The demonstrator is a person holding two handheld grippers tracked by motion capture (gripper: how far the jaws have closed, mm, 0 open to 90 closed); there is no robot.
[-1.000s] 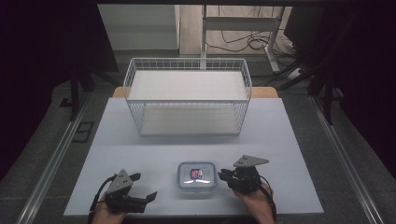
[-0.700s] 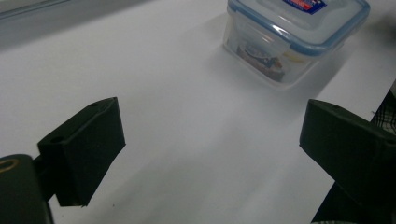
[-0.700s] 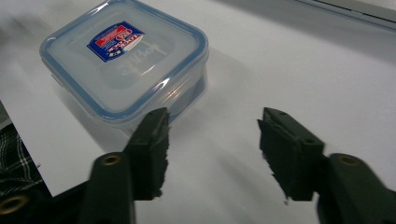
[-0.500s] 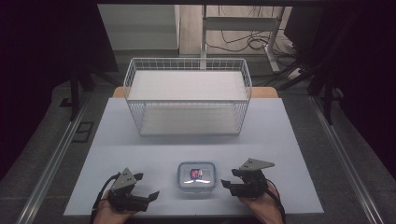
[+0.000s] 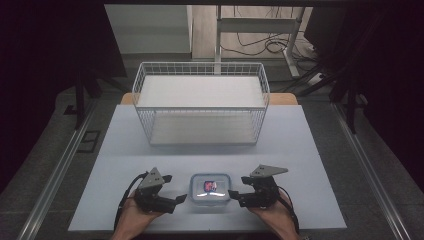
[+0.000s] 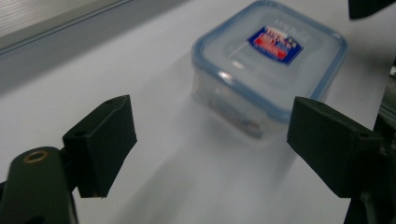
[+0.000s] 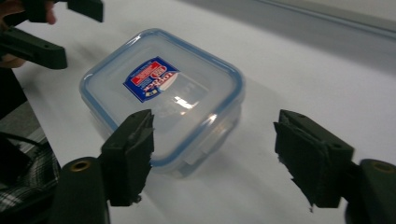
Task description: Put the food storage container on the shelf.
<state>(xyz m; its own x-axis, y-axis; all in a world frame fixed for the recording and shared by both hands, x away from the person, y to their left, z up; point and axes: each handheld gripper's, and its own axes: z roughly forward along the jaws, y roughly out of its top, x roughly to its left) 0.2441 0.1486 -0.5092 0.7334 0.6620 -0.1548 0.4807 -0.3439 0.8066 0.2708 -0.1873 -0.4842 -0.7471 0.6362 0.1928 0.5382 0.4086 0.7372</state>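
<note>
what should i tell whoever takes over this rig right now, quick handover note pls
Left tongs: open, nothing between them, just left of the clear food box; jaws have just been closing a little.
Right tongs: open, holding nothing, at the box's right side; jaws have just been opening.
Box: lid on, blue-rimmed, red and blue label on top, sitting flat on the white table near the front edge between both tongs.
Wire basket: at the back of the table, nothing in it.
Done: nothing visibly moved; box is not gripped.
Left: probably grip the box; where it should go cannot be told.
</note>
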